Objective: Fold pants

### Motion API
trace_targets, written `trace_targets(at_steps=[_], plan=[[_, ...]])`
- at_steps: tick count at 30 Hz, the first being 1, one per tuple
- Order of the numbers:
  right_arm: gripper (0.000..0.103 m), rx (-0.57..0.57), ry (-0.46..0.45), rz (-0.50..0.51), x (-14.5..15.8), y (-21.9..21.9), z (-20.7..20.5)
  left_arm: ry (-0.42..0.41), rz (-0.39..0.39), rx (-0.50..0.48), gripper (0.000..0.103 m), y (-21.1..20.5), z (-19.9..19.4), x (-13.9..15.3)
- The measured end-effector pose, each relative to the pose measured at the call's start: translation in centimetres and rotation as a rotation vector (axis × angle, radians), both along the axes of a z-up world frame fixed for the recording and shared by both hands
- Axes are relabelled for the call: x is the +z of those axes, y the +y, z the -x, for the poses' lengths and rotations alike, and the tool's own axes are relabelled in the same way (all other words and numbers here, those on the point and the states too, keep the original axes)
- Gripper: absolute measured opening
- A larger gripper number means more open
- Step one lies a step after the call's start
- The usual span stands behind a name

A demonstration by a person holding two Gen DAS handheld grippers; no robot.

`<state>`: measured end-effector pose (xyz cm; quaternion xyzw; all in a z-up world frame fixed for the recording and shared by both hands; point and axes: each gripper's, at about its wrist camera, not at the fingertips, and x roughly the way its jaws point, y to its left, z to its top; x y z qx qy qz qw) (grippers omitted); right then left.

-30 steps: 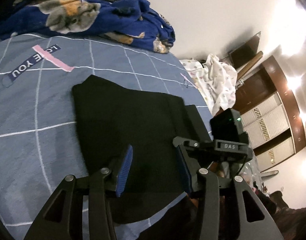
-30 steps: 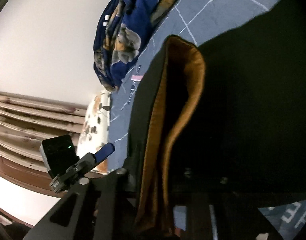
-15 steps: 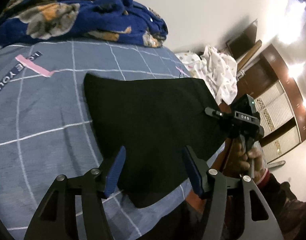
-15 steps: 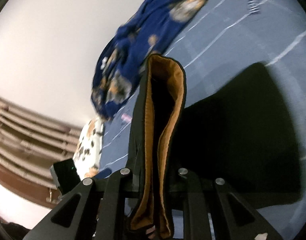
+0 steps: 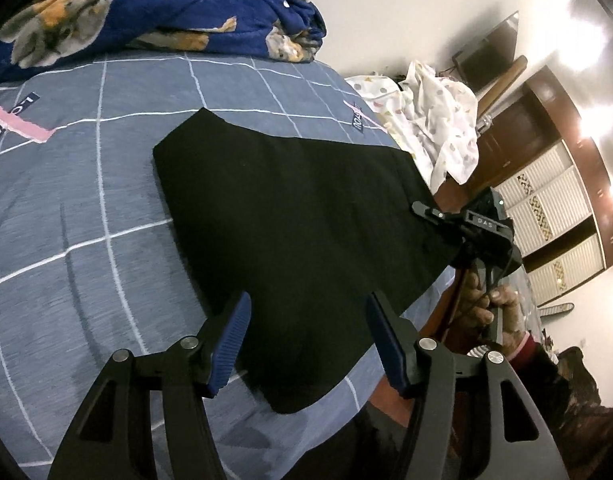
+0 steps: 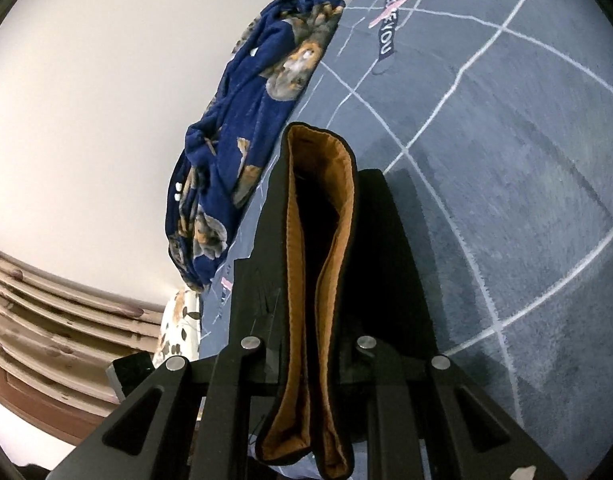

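black folded pants with tan lining (image 5: 306, 232) flat on blue-grey checked bed cover (image 5: 86, 208) | left gripper (image 5: 306, 344) jaws open, empty | right gripper (image 6: 318, 364) jaws clamp pants' edge, tips hidden

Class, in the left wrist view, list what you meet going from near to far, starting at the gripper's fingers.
Left gripper → black pants → grey checked bedspread → blue blanket → white wall.

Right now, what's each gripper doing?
Left gripper: open, holding nothing, over the black pants.
Right gripper: shut on the pants' brown-lined edge.
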<state>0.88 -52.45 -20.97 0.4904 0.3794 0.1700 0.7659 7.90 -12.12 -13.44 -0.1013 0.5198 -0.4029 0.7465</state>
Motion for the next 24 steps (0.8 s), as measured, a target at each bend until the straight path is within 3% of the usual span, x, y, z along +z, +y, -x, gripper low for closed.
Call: trace_targets(at_steps=[6,13,16,21,24], plan=[[0.016,-0.007,0.008,-0.059,-1.2,0.1,-0.2,-0.022,0.006,-0.001,0.061,-1.0,0.0,0.2],[0.016,0.027,-0.015,-0.028,-1.3,0.4,-1.1,0.018,-0.010,0.003,0.061,-1.7,-0.4,-1.1],[0.023,0.006,-0.018,-0.072,-1.7,-0.8,-0.9,0.021,-0.019,0.001,0.061,-1.8,-0.1,-1.3],[0.027,-0.170,-0.111,-0.119,0.1,-5.3,3.1,0.026,-0.018,-0.003,0.062,-1.8,-0.1,-1.3],[0.027,-0.133,-0.184,-0.147,2.2,-4.9,6.3,0.037,-0.009,-0.003,0.063,-1.9,-0.2,-1.4]])
